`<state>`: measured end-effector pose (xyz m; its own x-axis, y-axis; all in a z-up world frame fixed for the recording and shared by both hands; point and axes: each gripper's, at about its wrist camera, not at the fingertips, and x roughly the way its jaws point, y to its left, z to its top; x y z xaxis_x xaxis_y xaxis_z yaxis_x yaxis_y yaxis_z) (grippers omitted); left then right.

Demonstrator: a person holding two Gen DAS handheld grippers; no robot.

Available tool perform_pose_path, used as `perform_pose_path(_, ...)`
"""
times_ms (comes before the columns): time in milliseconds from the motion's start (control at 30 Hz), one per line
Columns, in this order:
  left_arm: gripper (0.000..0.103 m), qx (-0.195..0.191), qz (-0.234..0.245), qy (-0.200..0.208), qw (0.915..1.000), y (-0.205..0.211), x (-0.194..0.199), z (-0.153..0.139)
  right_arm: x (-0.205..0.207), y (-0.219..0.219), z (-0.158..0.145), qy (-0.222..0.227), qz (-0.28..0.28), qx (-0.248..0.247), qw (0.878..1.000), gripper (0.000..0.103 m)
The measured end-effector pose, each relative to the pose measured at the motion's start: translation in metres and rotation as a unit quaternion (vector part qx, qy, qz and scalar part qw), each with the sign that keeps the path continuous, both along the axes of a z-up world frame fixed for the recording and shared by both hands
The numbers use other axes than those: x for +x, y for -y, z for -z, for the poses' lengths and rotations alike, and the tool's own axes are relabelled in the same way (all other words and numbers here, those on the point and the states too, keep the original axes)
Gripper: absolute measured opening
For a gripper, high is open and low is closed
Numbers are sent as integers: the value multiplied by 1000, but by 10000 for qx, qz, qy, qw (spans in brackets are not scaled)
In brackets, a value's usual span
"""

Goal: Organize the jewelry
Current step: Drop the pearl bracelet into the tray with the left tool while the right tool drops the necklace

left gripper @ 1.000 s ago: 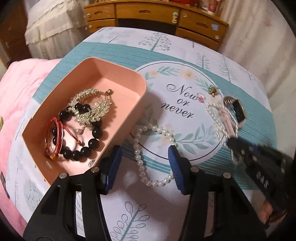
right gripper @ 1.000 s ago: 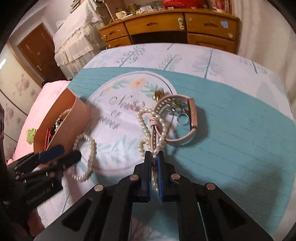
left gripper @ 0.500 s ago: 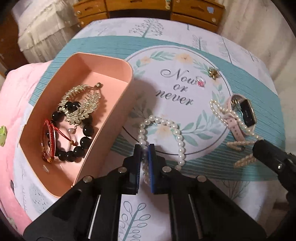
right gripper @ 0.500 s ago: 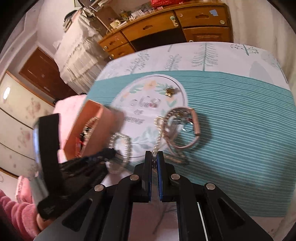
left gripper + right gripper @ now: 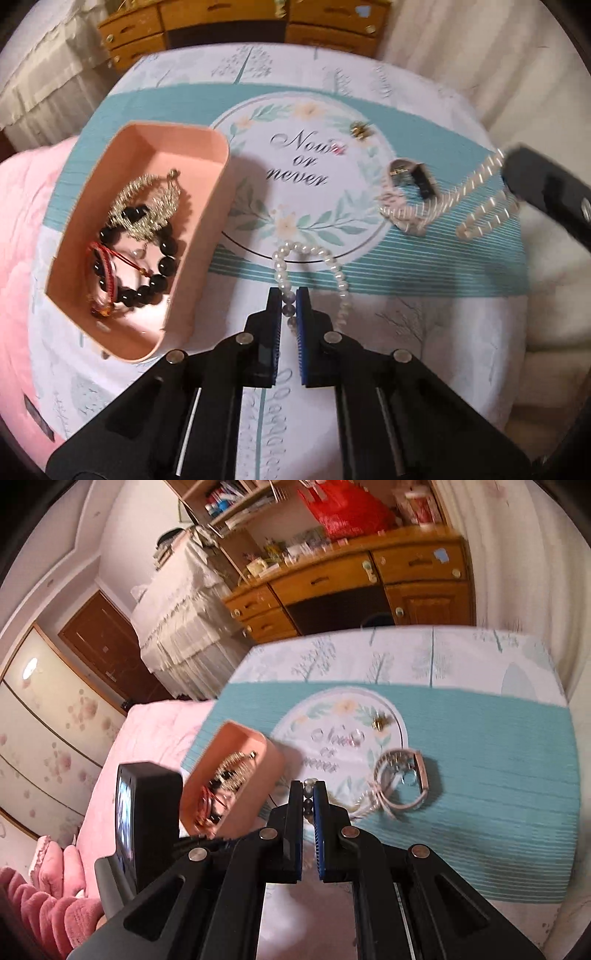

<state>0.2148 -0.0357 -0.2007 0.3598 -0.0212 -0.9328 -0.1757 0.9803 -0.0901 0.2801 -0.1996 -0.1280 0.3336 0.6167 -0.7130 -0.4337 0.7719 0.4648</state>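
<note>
I am pinching the pearl bracelet in my left gripper and gripping the pearl necklace in my right gripper, the pink tray sitting left of both jaws.

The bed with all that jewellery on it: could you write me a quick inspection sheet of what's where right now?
Surface: teal and white printed bedcover with a round "Now or never" motif.
Job's things: pink open box holding a black bead bracelet, a red cord bracelet and a gold leaf-shaped comb; pink-strapped watch lying on the cover.
Clutter: small gold trinket and a pink one on the motif.
Grippers: left gripper shut on a short pearl bracelet; right gripper shut on a long pearl necklace, lifted and blurred.
Cables: nothing seen.
Surroundings: wooden drawer desk, pink quilt.
</note>
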Motion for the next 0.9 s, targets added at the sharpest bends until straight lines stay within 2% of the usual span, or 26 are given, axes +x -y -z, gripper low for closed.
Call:
perform_pose_path(133, 5, -148, 341, 254, 9990, -5, -17, -29, -12, -2, -33, 316, 53, 47, 9995, 5)
perform_pose_path(267, 5, -267, 581, 330, 9974, -18, -31, -50, -28, -8, -62, 608, 68, -3, 9981, 5)
perform_pose_path(467, 5, -460, 745, 493, 9949, -53, -50, -78, -52, -30, -102, 842, 242, 33, 9961, 5)
perform_pose_path(733, 5, -420, 1094, 848, 9895, -112, -60, -111, -90, -85, -148, 1333, 342, -102, 9904, 5)
perform_pose_path(900, 5, -432, 1344, 980, 9851, -143, -59, -120, -113, -132, -166, 1553, 340, -131, 9872, 5)
